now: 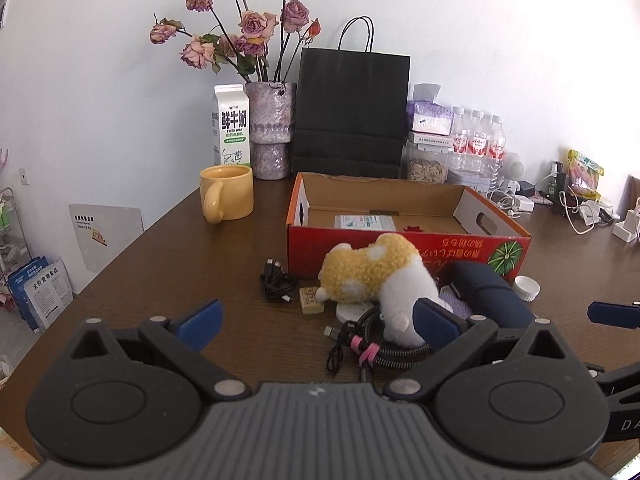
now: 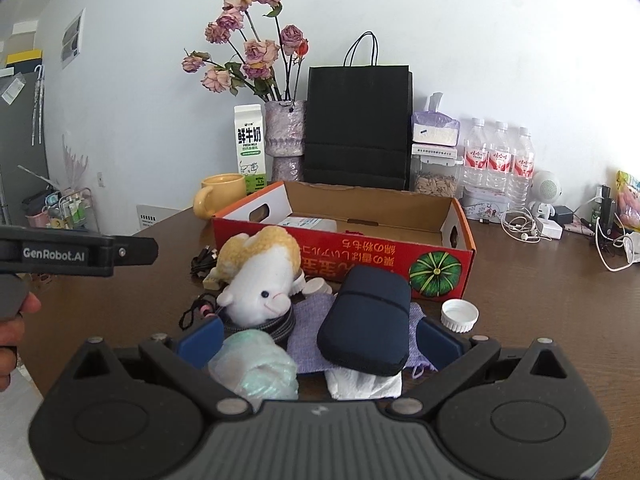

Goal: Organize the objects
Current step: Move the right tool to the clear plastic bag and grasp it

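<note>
Nearest the right gripper (image 2: pixel 318 344): a crumpled clear plastic bag (image 2: pixel 256 368) and a white paper wad (image 2: pixel 362 384), both just under its jaws. Jaws wide open, holding nothing — a navy pouch (image 2: pixel 370 320) sits between the blue pads, lying on a lilac cloth (image 2: pixel 310 332) on the brown table (image 2: pixel 540 300).

Left gripper (image 1: pixel 318 326) also wide open, empty. Its right pad is just beside the plush toy (image 1: pixel 376 280), contact unclear. The toy — yellow back, white belly — lies tilted on a coiled braided cable (image 1: pixel 384 350) with a pink tie. Just left of it: a small tan block (image 1: pixel 311 300) and a bundled black cable (image 1: pixel 276 280).

Behind the pile, touching or nearly so, stands the red cardboard box (image 2: pixel 360 252), open on top, with a white flat packet (image 1: pixel 364 222) inside. White bottle cap (image 2: pixel 460 315) beside the box's right front corner.

Further back: yellow mug (image 1: pixel 228 196), milk carton (image 1: pixel 231 126), vase of dried roses (image 1: pixel 270 128), black paper bag (image 1: pixel 350 112), water bottles (image 2: pixel 498 160).
</note>
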{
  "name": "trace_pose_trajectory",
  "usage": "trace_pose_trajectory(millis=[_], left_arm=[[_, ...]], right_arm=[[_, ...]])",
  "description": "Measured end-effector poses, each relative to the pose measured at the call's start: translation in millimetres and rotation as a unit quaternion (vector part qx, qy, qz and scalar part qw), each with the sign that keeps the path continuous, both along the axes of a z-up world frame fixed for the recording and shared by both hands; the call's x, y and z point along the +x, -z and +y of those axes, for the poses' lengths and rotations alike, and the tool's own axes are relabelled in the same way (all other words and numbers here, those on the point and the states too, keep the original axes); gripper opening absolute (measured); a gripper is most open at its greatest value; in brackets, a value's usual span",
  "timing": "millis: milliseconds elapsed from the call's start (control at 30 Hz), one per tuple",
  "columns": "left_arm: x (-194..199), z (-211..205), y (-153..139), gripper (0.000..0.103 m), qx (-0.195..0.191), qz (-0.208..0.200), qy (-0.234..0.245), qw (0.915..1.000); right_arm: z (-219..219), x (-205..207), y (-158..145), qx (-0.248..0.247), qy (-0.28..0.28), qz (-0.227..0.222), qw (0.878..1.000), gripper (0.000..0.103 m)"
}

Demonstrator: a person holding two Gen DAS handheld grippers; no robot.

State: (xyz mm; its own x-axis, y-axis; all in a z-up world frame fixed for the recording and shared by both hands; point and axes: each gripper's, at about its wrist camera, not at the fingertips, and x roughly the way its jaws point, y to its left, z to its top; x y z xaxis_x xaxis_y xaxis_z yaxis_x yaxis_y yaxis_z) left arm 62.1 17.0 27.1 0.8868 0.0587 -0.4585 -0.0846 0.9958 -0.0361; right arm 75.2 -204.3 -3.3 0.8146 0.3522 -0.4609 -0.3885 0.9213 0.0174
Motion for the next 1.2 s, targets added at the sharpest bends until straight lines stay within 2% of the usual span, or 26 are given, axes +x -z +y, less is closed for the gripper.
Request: trace_pose_trajectory(millis=[233,467,500,567,700,833,933,1067,1200], left_arm=[[-12,6,22,0.103,-0.001,0.023,0.003,0.9997],[-9,9,24,0.103,-0.003,0.024,-0.003,0.9997],[-8,9,24,0.103,-0.004,0.025,-0.002,0.9997],[-8,10,25,0.103,-0.004,0.028,-0.003,0.9996],[-5,11,27,0.103,-0.004,0.031,-0.005,0.9995],[-4,10,29,0.103,-0.004,0.034,-0.006,0.9994],[-2,10,30,0.103,-0.005,0.037,-0.006,0.9993],[-2,12,31,0.103,-0.006,0.038,-0.008,0.9992],[3,17,31,0.103,-0.006,0.039,-0.016,0.9991]], right_arm=[[10,-14,15,-0.005,-0.018,0.011,1.0,0.102],[25,0,27,-0.008,-0.036,0.023,0.999,0.093],[27,4,29,-0.008,-0.039,0.027,0.999,0.091],[32,10,33,-0.006,-0.044,0.036,0.998,0.079],[38,19,39,-0.009,-0.047,0.044,0.998,0.077],[42,22,41,-0.013,-0.055,0.048,0.997,0.055],[40,21,42,-0.006,-0.063,0.05,0.997,0.045],[36,19,39,0.002,-0.064,0.044,0.997,0.038],[31,16,32,0.012,-0.061,0.03,0.998,0.038]])
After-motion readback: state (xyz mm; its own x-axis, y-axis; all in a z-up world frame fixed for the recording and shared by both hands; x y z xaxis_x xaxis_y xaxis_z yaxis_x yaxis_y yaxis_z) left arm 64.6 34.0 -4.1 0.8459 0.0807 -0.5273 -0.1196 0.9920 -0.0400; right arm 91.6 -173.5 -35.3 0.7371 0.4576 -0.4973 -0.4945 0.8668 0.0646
